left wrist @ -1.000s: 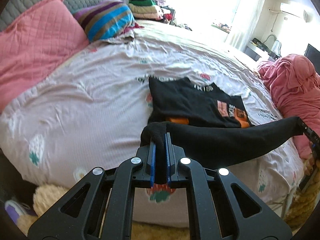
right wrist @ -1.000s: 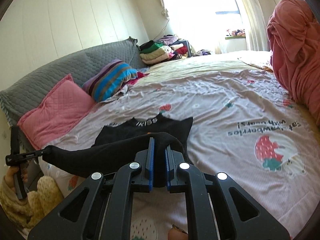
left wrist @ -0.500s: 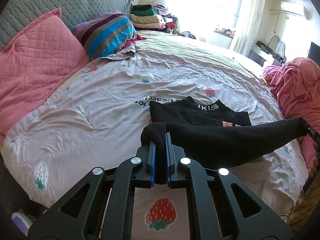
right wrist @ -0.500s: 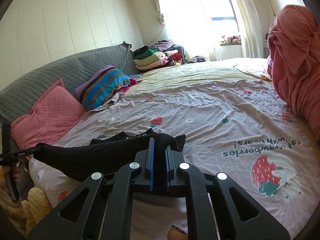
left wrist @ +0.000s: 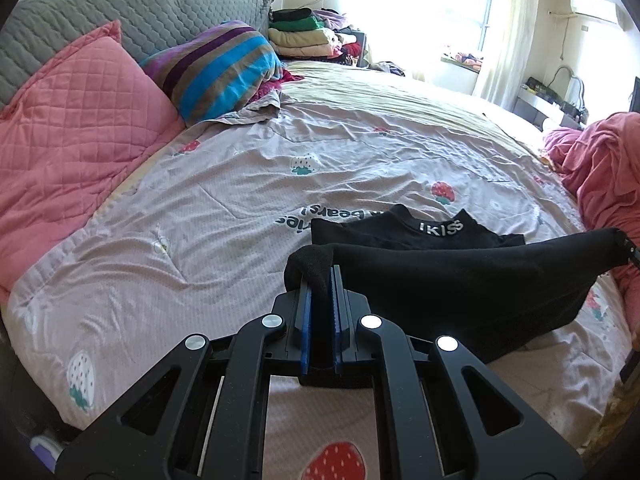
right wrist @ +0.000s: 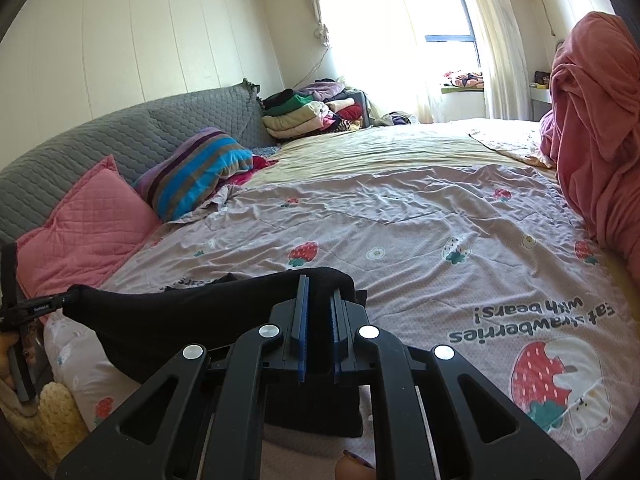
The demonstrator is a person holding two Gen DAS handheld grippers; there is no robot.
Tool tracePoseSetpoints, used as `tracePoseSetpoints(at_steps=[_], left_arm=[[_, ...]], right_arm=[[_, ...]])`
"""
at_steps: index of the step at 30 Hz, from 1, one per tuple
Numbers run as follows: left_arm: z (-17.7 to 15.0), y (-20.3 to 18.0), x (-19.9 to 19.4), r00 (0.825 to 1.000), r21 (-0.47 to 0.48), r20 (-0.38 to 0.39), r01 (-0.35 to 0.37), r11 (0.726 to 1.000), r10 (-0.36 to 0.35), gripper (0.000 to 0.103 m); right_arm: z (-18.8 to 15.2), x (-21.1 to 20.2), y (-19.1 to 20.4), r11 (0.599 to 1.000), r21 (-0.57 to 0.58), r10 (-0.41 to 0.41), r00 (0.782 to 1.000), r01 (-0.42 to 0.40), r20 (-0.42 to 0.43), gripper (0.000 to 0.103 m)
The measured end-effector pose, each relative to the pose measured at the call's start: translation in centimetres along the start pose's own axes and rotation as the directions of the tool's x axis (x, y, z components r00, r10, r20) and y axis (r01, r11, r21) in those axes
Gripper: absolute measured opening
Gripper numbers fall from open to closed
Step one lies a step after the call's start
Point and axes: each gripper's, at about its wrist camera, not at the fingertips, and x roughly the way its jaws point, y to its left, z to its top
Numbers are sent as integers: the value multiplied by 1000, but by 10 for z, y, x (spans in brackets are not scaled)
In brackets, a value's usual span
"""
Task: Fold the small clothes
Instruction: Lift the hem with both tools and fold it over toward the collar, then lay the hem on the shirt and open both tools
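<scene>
Both tongs, left gripper [left wrist: 320, 300] and right gripper [right wrist: 319, 308], pinching the black garment [left wrist: 460, 276], have carried its hem forward toward the collar ahead, nearly completing the fold

Each claw is matte black plastic: the left claw [left wrist: 320, 304] and right claw [right wrist: 318, 312] carry blue ribbed pads. Four round silver screws cross each angular, cut-out frame
</scene>
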Motion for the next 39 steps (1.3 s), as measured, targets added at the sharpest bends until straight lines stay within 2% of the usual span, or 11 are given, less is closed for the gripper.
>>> tracePoseSetpoints(at_steps=[15, 29, 33, 37, 39], left_arm=[[9, 4, 51, 999, -2, -46, -24, 1000, 24, 3], [3, 10, 85, 996, -15, -89, -26, 1000, 25, 3], [2, 8, 93, 995, 10, -88, -53, 999, 54, 6], [-2, 12, 103, 992, -6, -108, -60, 998, 59, 9], [-4, 13, 104, 992, -9, -105, -67, 998, 66, 17]], right_arm=[[0, 56, -3, 996, -57, -71, 996, 68, -55, 8], [-15, 94, -12, 992, -58, -118, 984, 111, -132, 8], [-21, 109, -13, 990, -61, -135, 976, 127, -168, 8], [-26, 121, -15, 989, -57, -143, 970, 135, -195, 8], [-29, 125, -18, 990, -39, -142, 966, 137, -215, 9]])
